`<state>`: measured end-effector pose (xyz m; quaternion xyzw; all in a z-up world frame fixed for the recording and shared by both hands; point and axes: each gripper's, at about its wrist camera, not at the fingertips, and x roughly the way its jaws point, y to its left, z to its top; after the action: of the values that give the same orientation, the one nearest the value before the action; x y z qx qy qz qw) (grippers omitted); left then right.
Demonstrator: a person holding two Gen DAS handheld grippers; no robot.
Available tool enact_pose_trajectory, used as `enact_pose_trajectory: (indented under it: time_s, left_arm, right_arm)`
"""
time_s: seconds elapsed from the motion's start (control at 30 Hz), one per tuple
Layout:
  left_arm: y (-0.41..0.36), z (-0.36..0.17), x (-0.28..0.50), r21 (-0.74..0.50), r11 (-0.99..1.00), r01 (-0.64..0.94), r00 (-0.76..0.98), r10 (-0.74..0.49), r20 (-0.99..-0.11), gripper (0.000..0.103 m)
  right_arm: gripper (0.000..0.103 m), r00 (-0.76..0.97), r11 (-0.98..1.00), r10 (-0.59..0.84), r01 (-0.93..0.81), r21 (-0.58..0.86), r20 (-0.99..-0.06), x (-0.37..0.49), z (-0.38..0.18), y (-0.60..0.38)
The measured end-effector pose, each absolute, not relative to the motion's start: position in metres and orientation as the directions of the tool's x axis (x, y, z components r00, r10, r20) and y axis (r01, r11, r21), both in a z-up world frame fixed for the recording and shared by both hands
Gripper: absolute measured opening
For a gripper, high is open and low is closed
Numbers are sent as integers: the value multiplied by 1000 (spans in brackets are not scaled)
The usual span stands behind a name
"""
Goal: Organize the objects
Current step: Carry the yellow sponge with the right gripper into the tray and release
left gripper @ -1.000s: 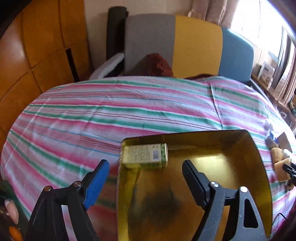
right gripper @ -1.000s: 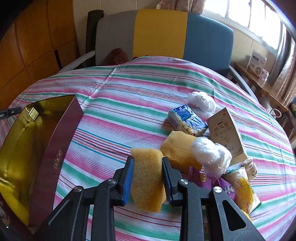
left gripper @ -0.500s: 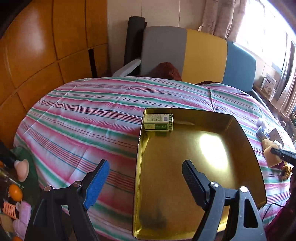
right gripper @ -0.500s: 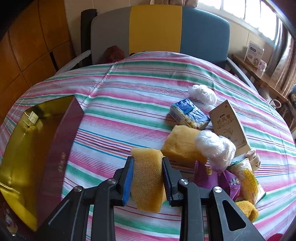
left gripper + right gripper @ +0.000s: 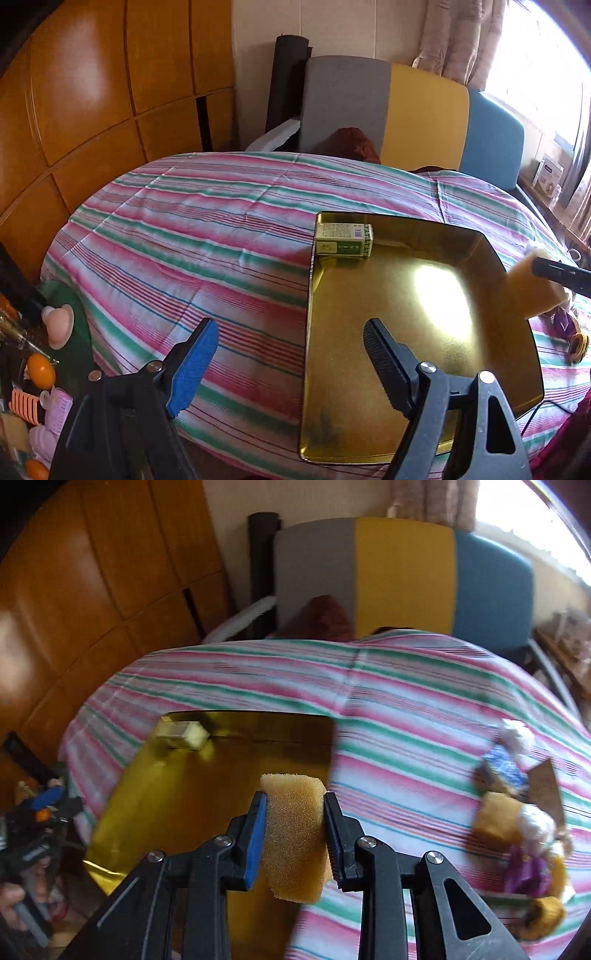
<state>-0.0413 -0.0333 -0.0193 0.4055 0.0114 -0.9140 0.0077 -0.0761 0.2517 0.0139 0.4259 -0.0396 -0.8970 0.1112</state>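
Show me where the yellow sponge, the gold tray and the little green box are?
yellow sponge [image 5: 293, 834], right wrist view, its front face.
gold tray [image 5: 406, 317], left wrist view, bare floor.
little green box [image 5: 343, 240], left wrist view, its side.

So the right claw [image 5: 294, 830] carries the yellow sponge [image 5: 293, 834] off the striped surface [image 5: 406, 720] and away from the pile of stuff, now over the gold tray's [image 5: 177, 794] right edge. The left claw [image 5: 290, 365] backs off from the tray, so the little green box [image 5: 343, 240] sits farther out.
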Motion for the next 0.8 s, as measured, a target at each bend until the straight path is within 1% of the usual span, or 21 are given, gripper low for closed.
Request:
enact_pose_trajectory:
  time_s: [0.13, 0.27, 0.37, 0.53, 0.6, 0.63, 0.67, 0.7, 0.73, 0.77, 0.8]
  left_arm:
    - [-45, -24, -41, -32, -999, 41, -661, -3, -750, 82]
    - [-62, -28, -40, -50, -996, 69, -654, -7, -756, 82]
    - [-73, -30, -39, -63, -994, 93, -651, -13, -759, 82]
    - [-87, -37, -39, -81, -989, 120, -643, -15, -766, 82]
    - [-90, -39, -41, -90, -988, 125, -635, -9, -773, 82]
    - [-90, -41, -41, -92, -988, 124, -632, -7, -775, 81]
    - [-90, -43, -42, -92, -988, 123, -629, -6, -777, 81]
    - [-90, -44, -42, -94, -988, 122, -627, -3, -779, 81]
    - [-90, -45, -42, -99, -988, 119, -626, 3, -780, 81]
    - [-90, -45, -42, -101, -988, 114, -625, 8, -780, 81]
    - [-90, -46, -42, -101, -989, 111, -627, 9, -779, 81]
  right_arm:
    - [30, -535, -929, -369, 232, 288, -760, -95, 6, 201]
    - [30, -465, -897, -442, 220, 383, -767, -124, -13, 160]
    - [30, -436, -890, -452, 169, 423, -778, -146, -30, 133]
    - [31, -409, -907, -415, 118, 403, -813, -176, -50, 100]
    - [32, -385, -900, -429, 107, 422, -817, -188, -57, 89]
    - [35, -379, -897, -434, 98, 431, -817, -192, -60, 86]
    - [35, -379, -894, -437, 82, 441, -816, -196, -62, 83]
    - [39, -377, -887, -448, 71, 457, -811, -198, -64, 82]
    - [50, -371, -876, -466, 64, 479, -803, -201, -66, 80]
    - [54, -369, -865, -482, 58, 498, -795, -202, -67, 79]
    - [61, -372, -858, -492, 57, 510, -787, -202, -66, 80]
